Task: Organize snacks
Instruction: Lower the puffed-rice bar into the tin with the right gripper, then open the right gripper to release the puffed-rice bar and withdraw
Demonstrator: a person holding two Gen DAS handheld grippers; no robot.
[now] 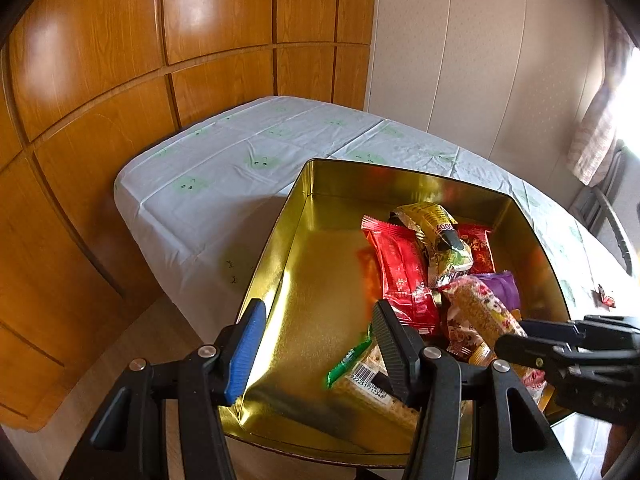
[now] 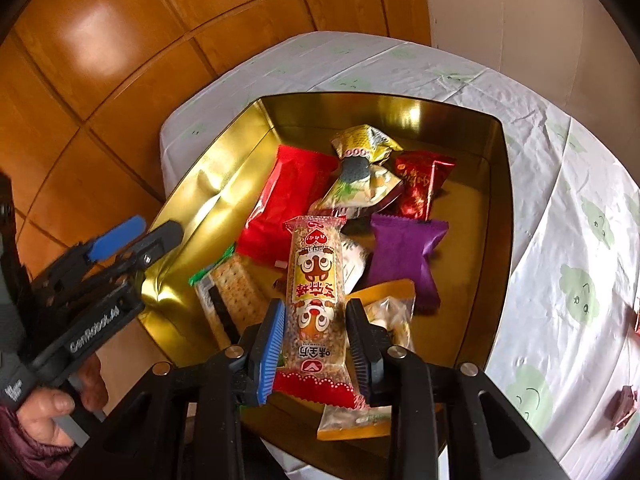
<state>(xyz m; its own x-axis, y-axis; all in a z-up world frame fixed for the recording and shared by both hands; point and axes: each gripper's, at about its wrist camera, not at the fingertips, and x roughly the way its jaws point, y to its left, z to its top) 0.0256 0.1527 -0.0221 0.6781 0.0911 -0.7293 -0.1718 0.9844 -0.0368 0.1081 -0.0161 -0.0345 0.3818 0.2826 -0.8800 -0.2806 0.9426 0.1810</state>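
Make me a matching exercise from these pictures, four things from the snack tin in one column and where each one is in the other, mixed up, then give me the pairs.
Things
1. rice bar
2. purple packet
3. cracker packet
4. tin wall

Places
A. between the left claw's fingers
B. lying in the tin by its right wall
C. between the right claw's fingers
D. lying in the tin on the near left, green end up

Pairs: 1-C, 2-B, 3-D, 4-A
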